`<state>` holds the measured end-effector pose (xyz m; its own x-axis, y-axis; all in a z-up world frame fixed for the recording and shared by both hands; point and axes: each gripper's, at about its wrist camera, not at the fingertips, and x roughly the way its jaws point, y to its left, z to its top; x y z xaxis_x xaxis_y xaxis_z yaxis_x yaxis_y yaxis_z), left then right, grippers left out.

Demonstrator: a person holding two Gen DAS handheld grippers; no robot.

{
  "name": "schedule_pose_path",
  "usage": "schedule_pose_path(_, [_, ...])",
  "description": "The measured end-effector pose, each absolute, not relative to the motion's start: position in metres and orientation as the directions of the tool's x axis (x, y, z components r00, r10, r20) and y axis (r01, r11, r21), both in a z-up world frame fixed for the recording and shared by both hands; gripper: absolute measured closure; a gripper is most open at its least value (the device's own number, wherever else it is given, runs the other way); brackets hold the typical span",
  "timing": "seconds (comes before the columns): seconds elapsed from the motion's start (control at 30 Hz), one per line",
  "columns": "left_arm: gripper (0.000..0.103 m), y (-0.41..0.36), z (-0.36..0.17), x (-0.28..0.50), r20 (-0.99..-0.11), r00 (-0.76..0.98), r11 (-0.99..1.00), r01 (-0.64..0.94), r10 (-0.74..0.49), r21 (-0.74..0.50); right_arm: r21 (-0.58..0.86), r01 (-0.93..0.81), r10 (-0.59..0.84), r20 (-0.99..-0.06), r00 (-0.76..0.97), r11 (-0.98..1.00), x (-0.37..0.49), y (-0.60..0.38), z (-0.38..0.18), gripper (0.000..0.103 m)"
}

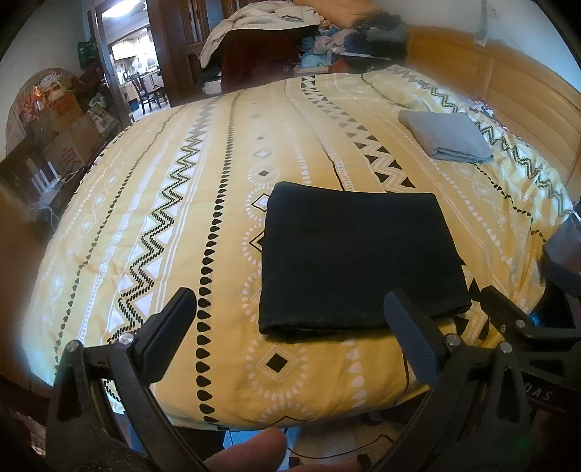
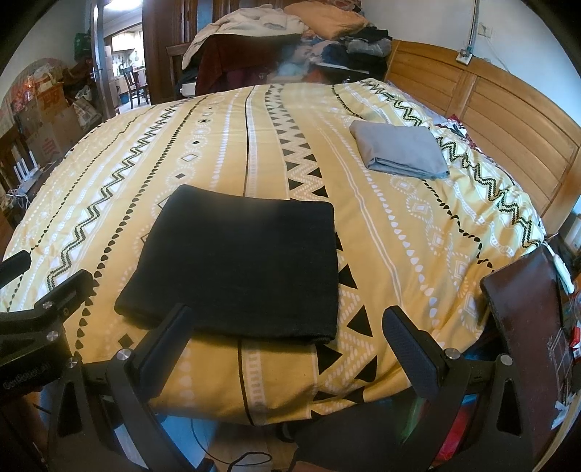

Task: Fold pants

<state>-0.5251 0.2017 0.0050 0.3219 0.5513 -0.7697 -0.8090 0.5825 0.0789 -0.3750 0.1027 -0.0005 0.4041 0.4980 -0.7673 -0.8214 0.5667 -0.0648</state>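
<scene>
Left wrist view: the pants (image 1: 363, 261) lie folded into a flat dark rectangle on the bed (image 1: 181, 218), just ahead of the left gripper (image 1: 294, 323), with their near right corner close behind its right jaw. In the right wrist view the same bundle sits ahead of the right gripper (image 2: 290, 326), toward its left jaw, the near edge running behind that jaw's tip. Both sets of jaws stand spread wide and grasp nothing; neither touches the cloth as far as I can tell.

Judging by the neat square, the folding looks finished or nearly so. Any next move would call for little more than a light press to flatten the stack, or a pinch of the near edge to carry it off.

Farther ahead and to the right of both jaws, a folded grey cloth (image 2: 399, 149) rests on the bed, well apart from the pants. Beyond the bed a heap of clothes (image 2: 290, 32) is piled, and cardboard boxes (image 2: 47, 119) stand far left; what the boxes hold I cannot make out.
</scene>
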Motion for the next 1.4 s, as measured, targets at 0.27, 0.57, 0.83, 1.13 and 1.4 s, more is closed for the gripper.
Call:
schedule_pose_path(0.27, [0.0,0.2017,0.0053,-0.5245,-0.768,0.323,0.582,-0.81,0.553,0.078,-0.064,-0.821,0.499,-0.767,0.404,0.567,-0.3742,0.1018,0.0004,0.0])
schedule_pose_path(0.57, [0.0,0.2021,0.0054,-0.5243,-0.771,0.319,0.582,-0.809,0.551,0.081,-0.063,-0.821,0.499,-0.767,0.404,0.568,-0.3733,0.1011,-0.0001,0.0])
schedule_pose_path(0.83, [0.0,0.2015,0.0056,-0.523,-0.772,0.322,0.585,-0.807,0.548,0.079,-0.061,-0.82,0.496,-0.769,0.402,0.569,-0.3721,0.1007,-0.0007,0.0])
schedule_pose_path(1.13, [0.0,0.2014,0.0047,-0.5228,-0.773,0.323,0.586,-0.807,0.546,0.077,-0.063,-0.819,0.495,-0.77,0.403,0.57,-0.3741,0.0998,-0.0019,0.0])
schedule_pose_path(1.4, [0.0,0.2015,0.0048,-0.5231,-0.773,0.323,0.585,-0.808,0.546,0.076,-0.063,-0.82,0.495,-0.77,0.403,0.569,-0.3732,0.1003,-0.0025,0.0])
